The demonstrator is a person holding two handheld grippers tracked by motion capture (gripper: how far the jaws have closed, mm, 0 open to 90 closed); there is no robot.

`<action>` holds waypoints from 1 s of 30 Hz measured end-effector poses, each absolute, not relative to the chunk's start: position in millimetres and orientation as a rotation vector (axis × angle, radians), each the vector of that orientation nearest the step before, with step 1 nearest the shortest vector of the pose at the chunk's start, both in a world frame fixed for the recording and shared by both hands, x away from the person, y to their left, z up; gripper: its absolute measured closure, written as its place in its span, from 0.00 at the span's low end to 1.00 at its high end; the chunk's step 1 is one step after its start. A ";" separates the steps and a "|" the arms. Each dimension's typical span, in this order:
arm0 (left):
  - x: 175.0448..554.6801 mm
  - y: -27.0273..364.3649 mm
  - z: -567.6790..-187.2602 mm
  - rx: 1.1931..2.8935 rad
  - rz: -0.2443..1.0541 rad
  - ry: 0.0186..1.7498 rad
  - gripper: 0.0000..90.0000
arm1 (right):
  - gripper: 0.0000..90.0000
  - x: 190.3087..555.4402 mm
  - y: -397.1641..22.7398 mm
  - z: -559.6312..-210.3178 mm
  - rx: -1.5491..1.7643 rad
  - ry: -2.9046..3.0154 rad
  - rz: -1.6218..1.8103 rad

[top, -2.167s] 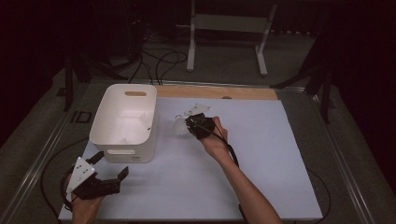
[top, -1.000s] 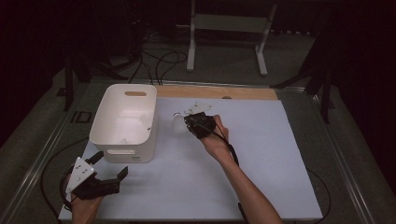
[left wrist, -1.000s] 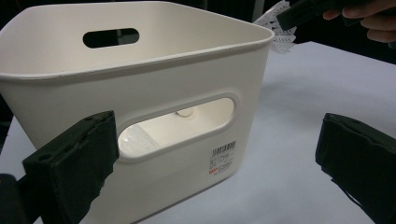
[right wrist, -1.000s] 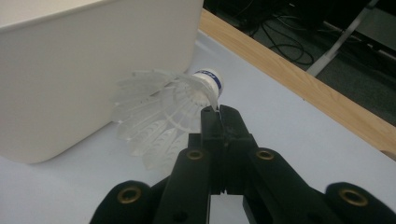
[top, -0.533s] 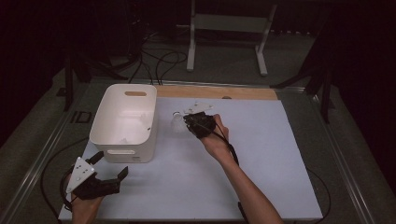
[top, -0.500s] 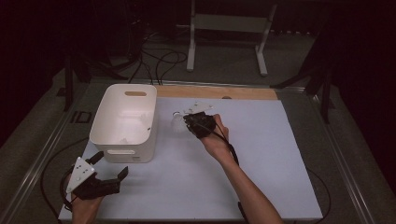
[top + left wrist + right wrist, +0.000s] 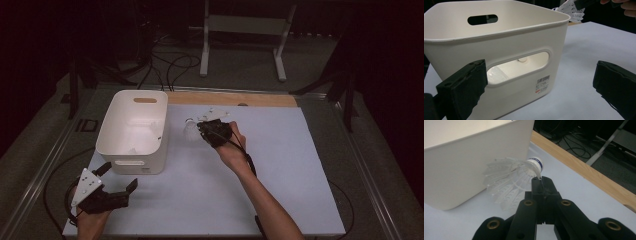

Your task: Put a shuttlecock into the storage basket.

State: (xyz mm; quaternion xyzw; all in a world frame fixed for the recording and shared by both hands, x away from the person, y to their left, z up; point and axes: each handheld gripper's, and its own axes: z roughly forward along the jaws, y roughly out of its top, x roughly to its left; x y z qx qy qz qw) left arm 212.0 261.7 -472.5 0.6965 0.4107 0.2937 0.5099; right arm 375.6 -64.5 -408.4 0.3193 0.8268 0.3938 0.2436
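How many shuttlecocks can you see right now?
1 for certain: the shuttlecock pinched in the right gripper beside the white bin. Pale objects lie inside the bin, too unclear to tell; they may be more.

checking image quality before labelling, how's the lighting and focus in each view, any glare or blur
High view: dim, dark surroundings, soft, no glare on the table. Left gripper view: bright, bin sharp, near jaws blurred. Right gripper view: shuttlecock crisp, its feathers slightly washed out, background floor soft.

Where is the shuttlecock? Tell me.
The shuttlecock is pinched in the right tongs, just right of the white bin in the high view.
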 end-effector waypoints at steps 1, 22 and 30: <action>212.0 261.7 -472.5 1.677 0.707 0.989 0.00 | 1.00 375.7 -64.5 -407.7 0.873 2.258 1.077; 211.5 262.7 -472.0 1.669 0.710 0.995 0.00 | 1.00 375.5 -61.3 -397.3 0.866 2.244 1.097; 211.5 262.6 -472.0 1.671 0.710 0.995 0.00 | 1.00 375.1 -61.2 -394.5 0.869 2.242 1.100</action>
